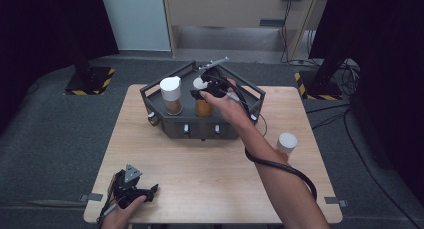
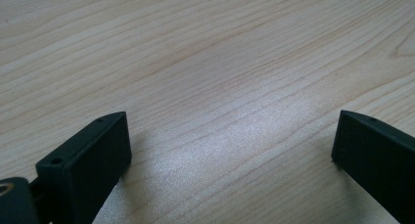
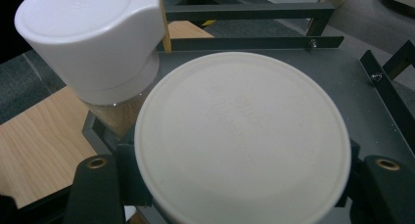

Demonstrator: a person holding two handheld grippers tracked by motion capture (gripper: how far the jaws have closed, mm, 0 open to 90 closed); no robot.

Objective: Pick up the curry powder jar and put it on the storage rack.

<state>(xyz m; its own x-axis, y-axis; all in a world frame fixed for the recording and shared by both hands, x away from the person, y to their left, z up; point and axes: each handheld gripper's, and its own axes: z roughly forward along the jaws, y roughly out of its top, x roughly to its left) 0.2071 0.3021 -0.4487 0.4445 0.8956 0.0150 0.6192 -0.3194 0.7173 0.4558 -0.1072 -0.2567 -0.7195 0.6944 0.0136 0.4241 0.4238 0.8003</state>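
right gripper (image 1: 202, 89) clenched on the white cap (image 3: 242, 141) of the amber jar (image 1: 203, 108) standing in the dark rack (image 1: 250, 91) beside a second capped jar (image 1: 171, 95) (rigid, likely glass, slippery; grip cap sides), left gripper (image 2: 230, 150) released over the bench (image 2: 205, 53).

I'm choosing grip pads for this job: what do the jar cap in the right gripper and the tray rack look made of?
Jar cap: seemingly matte off-white plastic, with faint moulded lettering. Tray rack: probably dark grey painted metal, given thin flat bars and screws at the joints. Right gripper clamps the cap.
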